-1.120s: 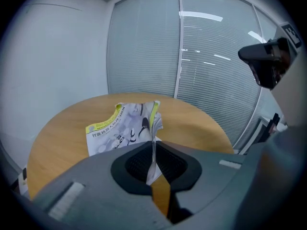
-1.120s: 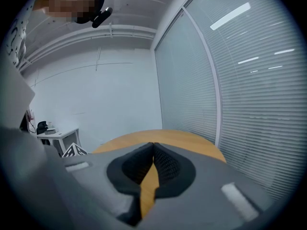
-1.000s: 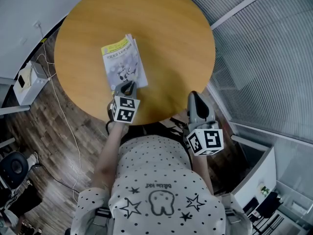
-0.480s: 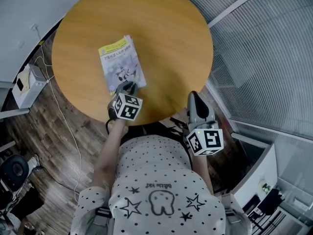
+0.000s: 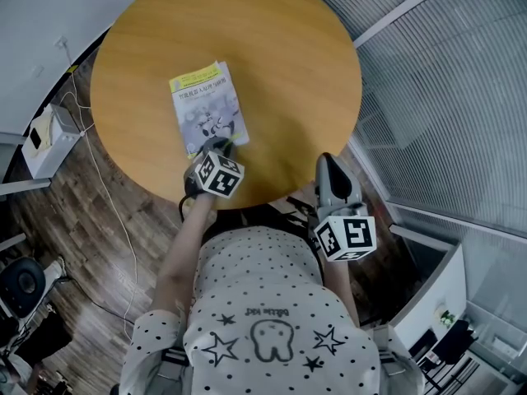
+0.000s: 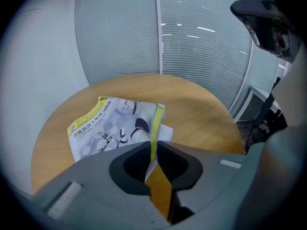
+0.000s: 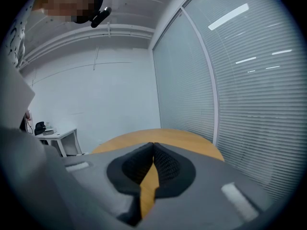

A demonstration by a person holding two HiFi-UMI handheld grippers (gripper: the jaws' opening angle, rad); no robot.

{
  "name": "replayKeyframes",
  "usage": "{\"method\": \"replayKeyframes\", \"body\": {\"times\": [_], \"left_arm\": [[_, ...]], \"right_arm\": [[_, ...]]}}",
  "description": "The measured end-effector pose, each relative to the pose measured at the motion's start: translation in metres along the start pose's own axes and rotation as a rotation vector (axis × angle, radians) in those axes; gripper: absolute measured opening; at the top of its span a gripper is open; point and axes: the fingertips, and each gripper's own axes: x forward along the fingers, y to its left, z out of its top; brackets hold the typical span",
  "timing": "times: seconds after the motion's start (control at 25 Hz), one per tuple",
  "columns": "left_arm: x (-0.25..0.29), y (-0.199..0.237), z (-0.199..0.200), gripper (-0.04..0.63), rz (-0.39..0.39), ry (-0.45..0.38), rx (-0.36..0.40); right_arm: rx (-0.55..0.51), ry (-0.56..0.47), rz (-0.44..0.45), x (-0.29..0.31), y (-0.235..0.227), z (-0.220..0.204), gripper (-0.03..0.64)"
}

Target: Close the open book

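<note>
Count: 1 book (image 5: 208,109), 1 round wood worktop (image 5: 288,72), 2 grippers, 2 marker cubes, 1 person in a dotted shirt (image 5: 263,319).

The book lies on the worktop's left half, toward the near edge, front up, and looks approx flat in head view. The left gripper (image 5: 216,146) is at the book's near-right corner, w/ its cube (image 5: 219,176) just behind. The right gripper (image 5: 328,164) is well apart from the book at the worktop's near-right rim, w/ its cube (image 5: 345,237) lower, by the person's chest.

Head view shows neither pair of jaws clearly, and the left gripper + cube hide the book's near corner there. The left gripper view fills that in. The cover (image 6: 115,123) lifts at its yellow-green edge and runs straight into the left gripper (image 6: 152,147), jaws pinching that edge at the tips. The jaws have just been opening a little, w/ the edge btwn them. A white page corner (image 6: 165,131) shows under the raised cover, which head view doesn't give. In the right gripper view the right gripper (image 7: 153,145) has its jaws closed tip to tip, nothing btwn. That view looks over the bare worktop and the book isn't in it.

Around:
- Slatted blinds (image 5: 445,97) run along the right.
- The wood floor (image 5: 74,212) has a white box (image 5: 41,134) and a thin cable (image 5: 107,196).
- A dark chair (image 5: 23,280) stands at lower left.
- A small white side table (image 7: 60,137) shows in the right gripper view only.
</note>
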Motion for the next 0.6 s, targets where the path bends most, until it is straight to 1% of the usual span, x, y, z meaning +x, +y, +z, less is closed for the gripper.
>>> {"method": "replayKeyframes", "body": {"times": [0.12,0.6], "left_arm": [[0.005,-0.004,-0.009,0.051,-0.003,0.015,0.028],[0.015,-0.008,-0.013,0.057,-0.019,0.025,0.039]], "right_arm": [[-0.003,-0.003,0.007,0.000,0.003,0.002,0.003],[-0.005,0.002,0.008,0.000,0.004,0.001,0.005]]}}
